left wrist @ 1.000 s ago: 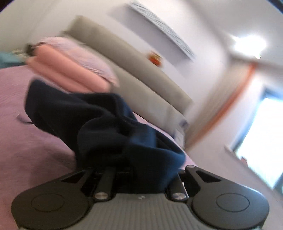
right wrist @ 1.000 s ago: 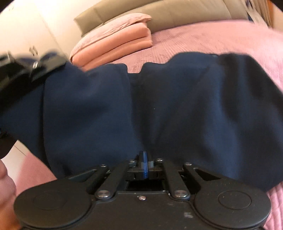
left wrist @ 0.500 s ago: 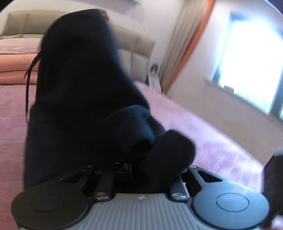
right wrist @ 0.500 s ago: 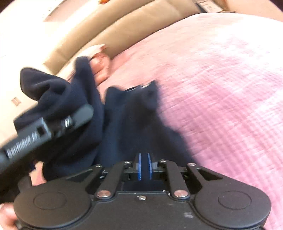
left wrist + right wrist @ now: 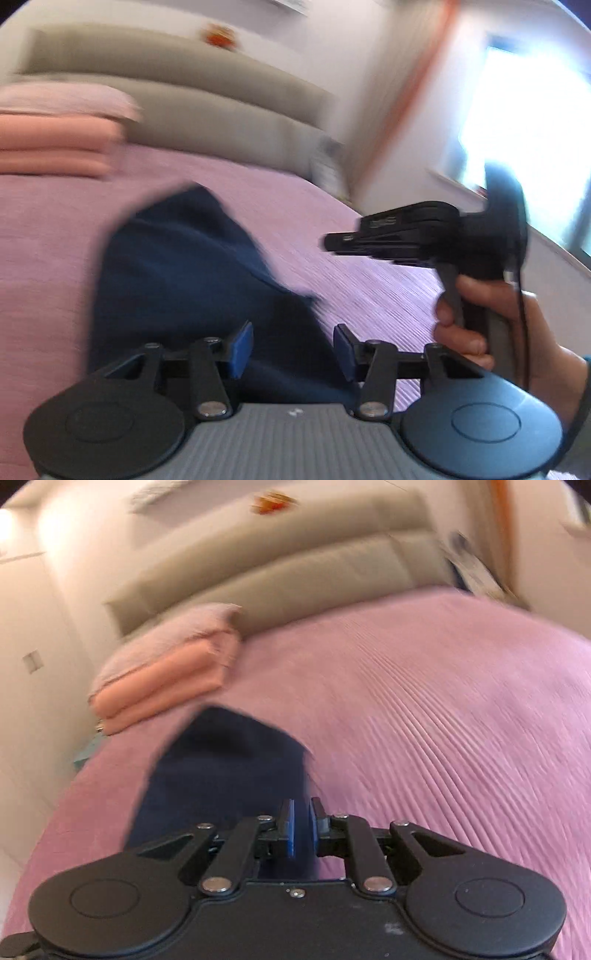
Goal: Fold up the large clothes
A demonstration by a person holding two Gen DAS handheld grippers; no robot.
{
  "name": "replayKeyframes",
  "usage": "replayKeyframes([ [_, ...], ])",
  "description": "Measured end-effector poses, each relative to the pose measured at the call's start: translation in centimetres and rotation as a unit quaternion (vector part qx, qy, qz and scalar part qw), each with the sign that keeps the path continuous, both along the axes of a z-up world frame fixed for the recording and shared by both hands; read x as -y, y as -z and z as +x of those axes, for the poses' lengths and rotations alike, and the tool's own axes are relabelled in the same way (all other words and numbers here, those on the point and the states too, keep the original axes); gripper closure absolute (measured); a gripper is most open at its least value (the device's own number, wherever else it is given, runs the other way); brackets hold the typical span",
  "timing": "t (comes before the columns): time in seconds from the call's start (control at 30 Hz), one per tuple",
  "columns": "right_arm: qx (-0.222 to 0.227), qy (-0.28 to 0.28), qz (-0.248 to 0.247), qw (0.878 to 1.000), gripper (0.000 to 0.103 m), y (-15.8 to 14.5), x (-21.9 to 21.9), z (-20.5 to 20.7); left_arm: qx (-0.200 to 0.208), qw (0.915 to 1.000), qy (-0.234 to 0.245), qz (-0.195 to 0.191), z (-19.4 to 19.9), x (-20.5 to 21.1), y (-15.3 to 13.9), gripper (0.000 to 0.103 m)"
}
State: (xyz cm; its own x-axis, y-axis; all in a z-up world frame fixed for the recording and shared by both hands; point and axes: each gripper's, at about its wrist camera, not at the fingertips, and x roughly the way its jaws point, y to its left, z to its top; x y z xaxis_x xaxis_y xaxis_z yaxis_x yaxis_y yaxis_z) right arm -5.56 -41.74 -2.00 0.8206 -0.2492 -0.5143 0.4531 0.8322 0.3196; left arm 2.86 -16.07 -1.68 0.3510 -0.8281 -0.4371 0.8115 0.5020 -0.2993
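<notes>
Garment [image 5: 192, 280] (navy) near folded blankets [image 5: 166, 679]

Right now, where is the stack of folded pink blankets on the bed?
In the right wrist view the folded pink blankets sit upper left, on the pink bedspread against the beige headboard, beyond the navy garment.

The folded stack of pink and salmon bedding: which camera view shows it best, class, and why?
The right wrist view: the whole folded stack of pink and salmon bedding shows, layers visible. The left wrist view cuts it at the frame's left edge, blurred.
</notes>
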Motion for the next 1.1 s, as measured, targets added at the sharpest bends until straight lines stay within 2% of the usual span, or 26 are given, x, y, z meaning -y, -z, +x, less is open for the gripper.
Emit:
replayKeyframes([
  [0.07,0.010,-0.044,-0.012,0.999,0.089,-1.0,-0.4,4.3,0.001,0.9995,-0.031,0.006,3.1,-0.1,0.5,0.054],
  [0.1,0.009,-0.065,-0.015,0.998,0.089,-1.0,-0.7,6.5,-0.017,0.9992,-0.034,0.015,4.7,0.3,1.3,0.055],
  [0.17,-0.014,-0.104,-0.024,0.994,0.089,-0.1,-1.1,11.0,-0.064,0.9975,-0.003,0.028,6.0,0.6,3.5,0.056],
  [0.23,-0.067,-0.138,-0.027,0.988,0.089,2.3,-1.5,15.6,-0.060,0.9976,0.014,0.031,5.5,0.7,4.7,0.056],
  [0.27,-0.104,-0.135,-0.037,0.985,0.090,4.1,-1.4,17.7,-0.056,0.9977,0.018,0.035,5.3,0.7,4.8,0.057],
  [0.33,-0.184,-0.107,-0.074,0.974,0.092,8.1,-0.9,20.4,-0.057,0.9976,0.021,0.035,5.5,1.0,5.1,0.058],
  [0.37,-0.209,-0.085,-0.084,0.971,0.093,9.8,-0.5,20.9,-0.060,0.9970,0.031,0.037,5.6,1.3,5.3,0.061],
  [0.4,-0.212,-0.061,-0.074,0.972,0.101,11.4,0.4,20.7,-0.053,0.9968,0.040,0.045,5.1,0.6,5.6,0.061],
  [0.47,-0.174,-0.041,-0.028,0.983,0.103,12.3,1.9,19.5,-0.018,0.9965,0.047,0.067,3.8,1.0,6.1,0.062],
  [0.5,-0.171,-0.041,-0.029,0.984,0.103,12.5,1.9,19.3,-0.013,0.9962,0.050,0.071,3.6,0.8,6.4,0.062],
  [0.57,-0.177,-0.044,-0.048,0.982,0.103,12.2,1.8,19.4,-0.024,0.9965,0.049,0.063,4.3,0.5,6.5,0.062],
  [0.63,-0.173,-0.043,-0.035,0.983,0.103,11.4,2.3,18.9,-0.030,0.9962,0.052,0.063,4.3,0.0,5.4,0.063],
  [0.7,-0.149,-0.010,0.006,0.989,0.103,9.2,3.7,16.5,-0.009,0.9955,0.066,0.068,2.8,-1.6,4.4,0.059],
  [0.73,-0.137,0.005,0.006,0.991,0.103,7.6,3.8,14.6,0.002,0.9953,0.074,0.062,2.6,-2.4,3.5,0.056],
  [0.77,-0.120,0.011,-0.002,0.993,0.093,6.2,3.4,12.5,0.005,0.9959,0.075,0.051,2.7,-2.9,2.7,0.049],
  [0.8,-0.099,0.011,-0.009,0.995,0.082,4.6,2.6,10.2,0.007,0.9971,0.066,0.037,2.8,-3.8,1.8,0.049],
  [0.87,-0.055,-0.014,-0.012,0.998,0.080,2.0,0.2,5.8,0.005,0.9994,0.031,0.015,4.1,-4.4,0.6,0.051],
  [0.93,-0.049,-0.040,-0.015,0.998,0.079,1.1,-2.3,3.7,-0.002,0.9999,0.007,0.014,5.2,-4.1,0.3,0.053],
  [1.0,-0.074,-0.064,-0.004,0.995,0.079,1.8,-4.5,3.0,-0.005,0.9992,0.012,0.036,5.7,-2.7,0.7,0.066],
  [1.03,-0.091,-0.064,-0.002,0.994,0.079,2.6,-5.1,2.9,-0.020,0.9983,0.020,0.051,5.9,-1.7,1.5,0.069],
  [1.07,-0.112,-0.058,-0.004,0.992,0.079,3.6,-5.7,2.8,-0.034,0.9970,0.027,0.063,5.8,-1.1,2.2,0.083],
  [1.1,-0.130,-0.056,0.000,0.990,0.079,4.7,-6.0,2.8,-0.047,0.9953,0.041,0.074,5.7,-0.5,3.1,0.092],
])
